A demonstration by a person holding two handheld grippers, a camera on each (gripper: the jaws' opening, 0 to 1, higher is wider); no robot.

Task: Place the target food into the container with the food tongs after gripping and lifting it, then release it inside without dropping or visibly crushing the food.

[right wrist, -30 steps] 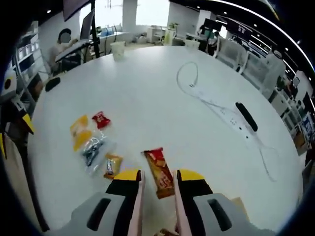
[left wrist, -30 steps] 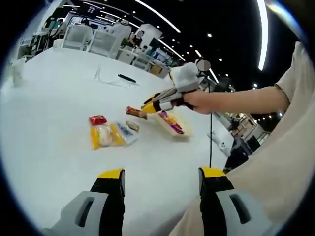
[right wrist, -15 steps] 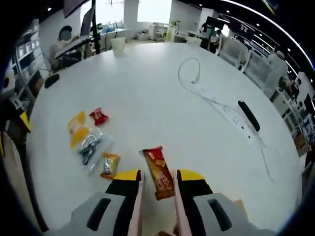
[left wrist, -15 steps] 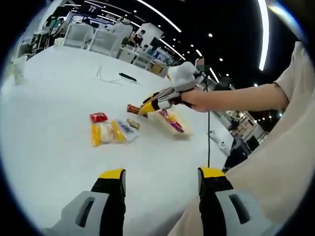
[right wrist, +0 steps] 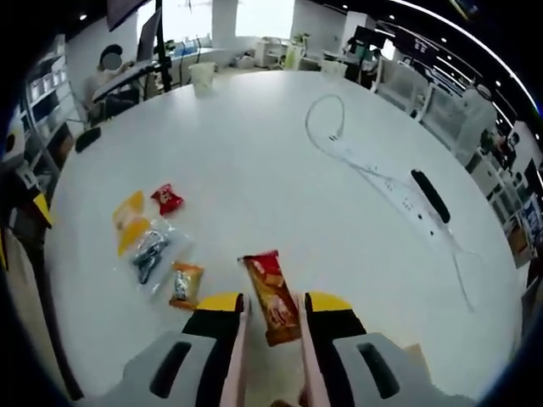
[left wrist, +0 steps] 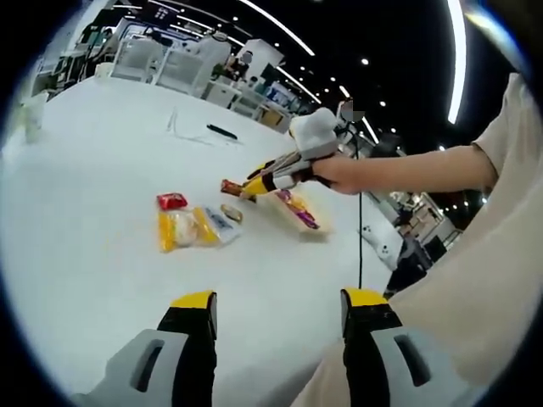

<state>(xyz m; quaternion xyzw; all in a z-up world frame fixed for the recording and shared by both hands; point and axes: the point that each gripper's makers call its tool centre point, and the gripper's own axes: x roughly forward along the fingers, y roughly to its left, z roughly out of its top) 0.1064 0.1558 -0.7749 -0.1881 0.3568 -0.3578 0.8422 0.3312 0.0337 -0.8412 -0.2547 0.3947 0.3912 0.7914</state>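
Here the right gripper (right wrist: 273, 307) clamps pale tongs (right wrist: 240, 356) whose tips flank a red-brown snack bar (right wrist: 271, 297) on the white table (right wrist: 254, 153); its label stays unreadable. The left gripper (left wrist: 276, 301) stands open, holding nothing.

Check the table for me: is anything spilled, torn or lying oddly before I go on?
Nothing stands out. The red-brown snack bar lies flat on the white table ahead of the right gripper, and the small packets beside it look intact. No spill shows.
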